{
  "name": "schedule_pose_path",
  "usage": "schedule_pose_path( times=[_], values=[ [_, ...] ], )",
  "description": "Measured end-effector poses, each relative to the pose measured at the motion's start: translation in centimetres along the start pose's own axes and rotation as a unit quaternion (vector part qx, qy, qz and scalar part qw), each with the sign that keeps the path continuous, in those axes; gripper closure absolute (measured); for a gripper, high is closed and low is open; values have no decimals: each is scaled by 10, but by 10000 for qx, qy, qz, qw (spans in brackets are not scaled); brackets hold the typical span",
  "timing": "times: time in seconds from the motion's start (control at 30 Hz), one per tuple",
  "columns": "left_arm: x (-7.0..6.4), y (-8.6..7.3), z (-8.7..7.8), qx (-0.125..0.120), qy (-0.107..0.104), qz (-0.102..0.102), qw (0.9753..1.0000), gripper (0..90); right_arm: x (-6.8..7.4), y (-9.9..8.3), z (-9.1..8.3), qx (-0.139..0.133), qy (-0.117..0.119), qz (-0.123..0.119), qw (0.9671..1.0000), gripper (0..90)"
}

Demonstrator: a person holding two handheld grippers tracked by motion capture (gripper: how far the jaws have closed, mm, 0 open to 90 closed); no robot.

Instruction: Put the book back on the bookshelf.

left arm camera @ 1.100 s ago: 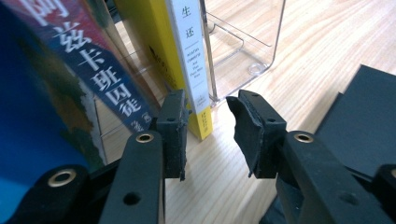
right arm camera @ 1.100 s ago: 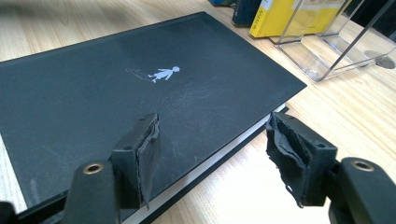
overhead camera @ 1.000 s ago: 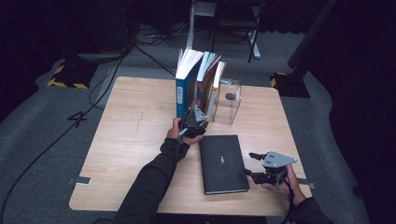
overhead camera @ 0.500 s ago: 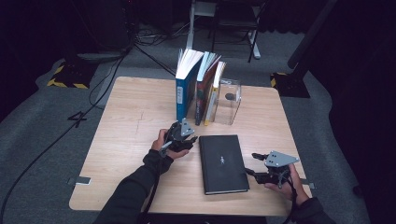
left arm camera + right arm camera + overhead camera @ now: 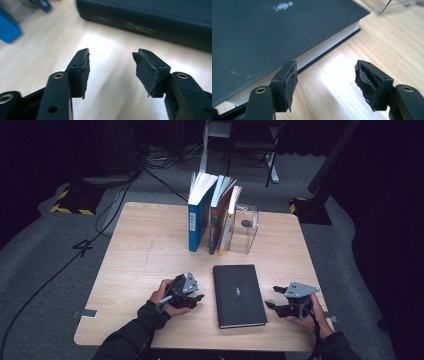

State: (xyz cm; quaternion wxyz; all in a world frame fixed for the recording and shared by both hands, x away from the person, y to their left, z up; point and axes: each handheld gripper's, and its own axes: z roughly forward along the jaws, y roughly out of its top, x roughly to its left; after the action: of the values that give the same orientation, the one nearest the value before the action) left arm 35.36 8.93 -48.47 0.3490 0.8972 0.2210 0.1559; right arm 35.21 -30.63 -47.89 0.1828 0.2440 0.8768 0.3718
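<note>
- Pale wooden table in a dark studio, cables trailing across the grey floor beyond it.
- Nearest us, the left gripper has dropped back from the standing books a second ago and now sits low, just left of the black book, jaws apart and empty.
- Across from it, the right gripper has barely moved; it waits near the book's right edge, jaws spread too.
- That looks like both tools flanking the flat book, ready to lift it.
- Left gripper view: the dark spine runs ahead of the jaws, blurred, not touched.
- Right gripper view: the white page edge sits right by its left jaw, a detail the high view can't resolve.
- Farther off, the blue book and its neighbours stand against a clear box.
</note>
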Motion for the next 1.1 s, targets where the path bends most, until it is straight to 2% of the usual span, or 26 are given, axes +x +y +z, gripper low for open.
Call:
schedule_pose_path(
  times=[0.07,0.13,0.17,0.2,0.23,0.27,0.33,0.4,0.47,0.63,0.77,0.9,1.03,1.1],
  values=[
    [-8,-6,0,120,-186,30,9998,391,1,-1,3,107,56,-78,9999,345],
    [-13,-10,0,141,-313,57,9994,367,2,-1,6,234,137,-140,9995,338],
    [-16,-12,-1,141,-461,60,9988,359,3,-1,6,265,169,-163,9994,337],
    [-18,-14,-2,132,-525,53,9985,342,5,-1,7,300,230,-213,9991,338],
    [-18,-14,-2,132,-525,53,9985,339,6,-1,8,308,294,-242,9988,338],
    [-22,-17,-4,54,-678,14,9977,334,7,0,8,315,397,-278,9983,339],
    [-26,-19,-5,35,-776,-32,9970,320,9,0,9,323,508,-320,9977,341],
    [-31,-21,-5,116,-860,16,9962,300,10,-1,9,321,581,-356,9972,357],
    [-35,-24,-7,90,-976,56,9952,272,9,-2,9,257,645,-310,9971,380],
    [-40,-25,-6,66,-1007,12,9949,194,8,-4,9,204,817,-285,9960,437],
    [-46,-23,-3,39,-959,-6,9954,162,15,-2,10,98,1115,-395,9929,448],
    [-45,-22,-2,45,-936,-6,9956,153,28,5,16,59,1116,-585,9920,417],
    [-42,-21,0,32,-861,-35,9963,149,35,7,20,-16,1137,-576,9918,396],
    [-40,-19,2,24,-737,-52,9973,149,36,8,20,-28,1134,-574,9919,394]
  ],
)
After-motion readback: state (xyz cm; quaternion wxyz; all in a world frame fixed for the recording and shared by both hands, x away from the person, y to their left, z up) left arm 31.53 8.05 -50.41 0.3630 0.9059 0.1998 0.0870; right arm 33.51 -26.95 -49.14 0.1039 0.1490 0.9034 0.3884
